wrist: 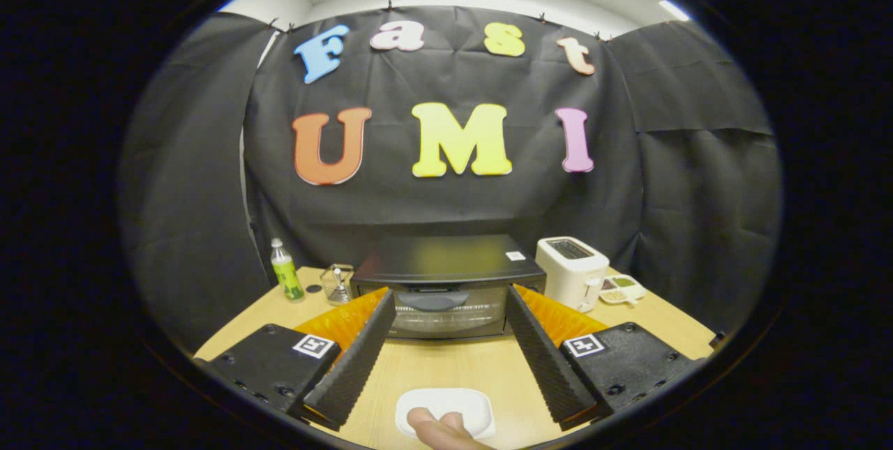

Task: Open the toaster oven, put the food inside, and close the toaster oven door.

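Two fingers of my gripper (446, 303) stand spread wide, pinching nothing, framing the toaster oven (446, 282) at frame centre, its door (446, 314) closed. The food (439, 429), a sausage-like piece, lies on a white plate (474, 405) at bottom centre. Opening comes first, I judge: reach forward for the door handle (432, 300).

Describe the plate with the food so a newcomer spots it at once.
Start at the black toaster oven at the table's far side, door closed. Come straight back between the open gripper's spread fingers to the near edge: the white plate lies there, flat, rounded, holding a pale sausage-like piece of food.
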A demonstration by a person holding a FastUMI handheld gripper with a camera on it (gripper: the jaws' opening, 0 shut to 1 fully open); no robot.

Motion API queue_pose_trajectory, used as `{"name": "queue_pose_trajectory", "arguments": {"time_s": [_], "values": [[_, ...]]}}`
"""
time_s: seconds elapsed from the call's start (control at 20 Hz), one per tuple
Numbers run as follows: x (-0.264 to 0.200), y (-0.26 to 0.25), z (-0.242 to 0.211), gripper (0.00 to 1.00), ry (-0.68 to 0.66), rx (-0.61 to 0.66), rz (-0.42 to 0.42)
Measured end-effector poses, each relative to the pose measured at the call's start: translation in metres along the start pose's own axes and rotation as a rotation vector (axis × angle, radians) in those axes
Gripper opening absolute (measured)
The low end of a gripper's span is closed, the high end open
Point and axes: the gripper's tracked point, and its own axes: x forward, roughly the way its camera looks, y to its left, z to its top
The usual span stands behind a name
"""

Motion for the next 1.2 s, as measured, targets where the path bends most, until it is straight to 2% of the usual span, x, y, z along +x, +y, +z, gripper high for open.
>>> {"name": "queue_pose_trajectory", "arguments": {"time_s": [0.15,0.4,0.55,0.75,1.0,1.2], "values": [[-0.035,-0.022,0.020,1.00,-0.046,-0.020,-0.053],[-0.088,-0.033,0.046,1.00,-0.083,0.031,0.002],[-0.117,-0.035,0.067,1.00,-0.143,-0.017,0.002],[-0.155,-0.033,0.082,1.00,-0.208,-0.105,-0.040],[-0.197,0.000,0.099,1.00,-0.259,-0.081,0.074],[-0.214,-0.001,0.110,1.00,-0.315,-0.120,0.049]]}}
